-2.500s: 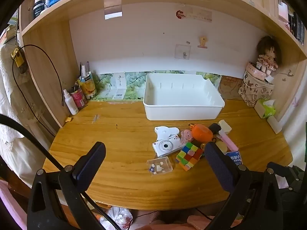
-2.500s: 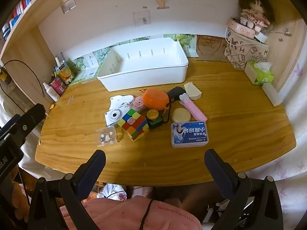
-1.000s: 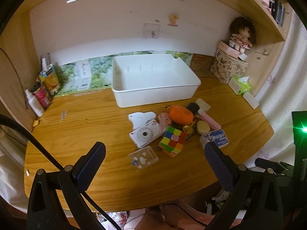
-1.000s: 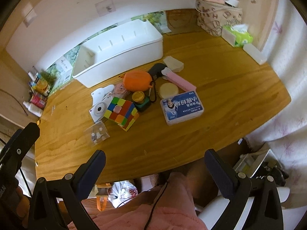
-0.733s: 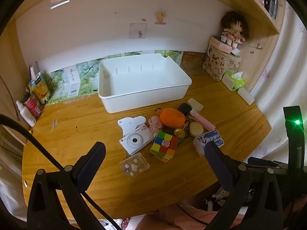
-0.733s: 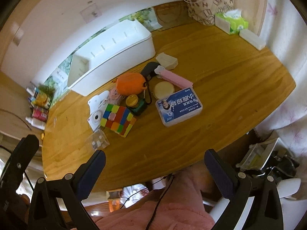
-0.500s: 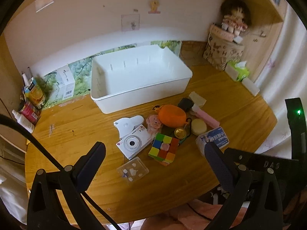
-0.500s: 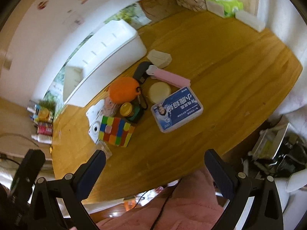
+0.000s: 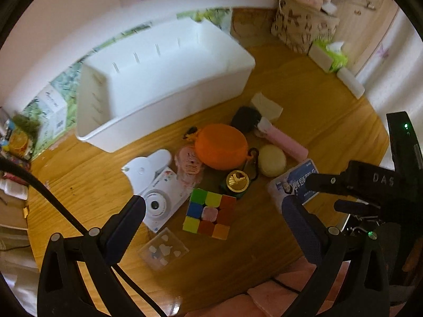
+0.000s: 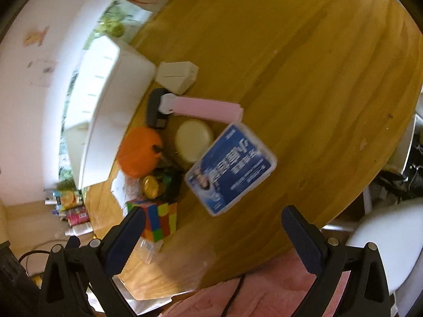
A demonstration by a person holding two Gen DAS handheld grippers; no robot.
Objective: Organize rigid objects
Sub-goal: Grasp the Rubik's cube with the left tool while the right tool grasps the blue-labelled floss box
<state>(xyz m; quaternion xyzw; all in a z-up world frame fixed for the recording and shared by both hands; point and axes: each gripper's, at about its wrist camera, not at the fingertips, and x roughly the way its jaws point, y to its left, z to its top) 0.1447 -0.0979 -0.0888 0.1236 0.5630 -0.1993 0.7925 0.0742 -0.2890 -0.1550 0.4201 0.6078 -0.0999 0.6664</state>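
A cluster of small objects lies on the wooden desk in front of an empty white bin (image 9: 164,79). In the left wrist view I see a white instant camera (image 9: 156,192), a colour cube (image 9: 208,214), an orange pouch (image 9: 220,146), a gold-lidded jar (image 9: 236,181), a clear small box (image 9: 164,249) and a pink case (image 9: 284,142). My left gripper (image 9: 211,227) hovers open above the cube. My right gripper (image 10: 211,235) is open just below the blue-labelled box (image 10: 231,169), tilted; the cube (image 10: 158,222) sits by its left finger.
A cream round tin (image 10: 194,138), a cream block (image 10: 177,76) and a black item (image 10: 156,108) lie near the bin (image 10: 105,97). A patterned bag (image 9: 304,26) and tissue pack (image 9: 330,55) stand at the back right. Bottles (image 9: 15,137) crowd the left. The desk edge is close below.
Both grippers have dropped closer to the desk and tilted down over the cluster. The right view has rolled and swung toward the blue-labelled box. Nothing on the desk has moved.
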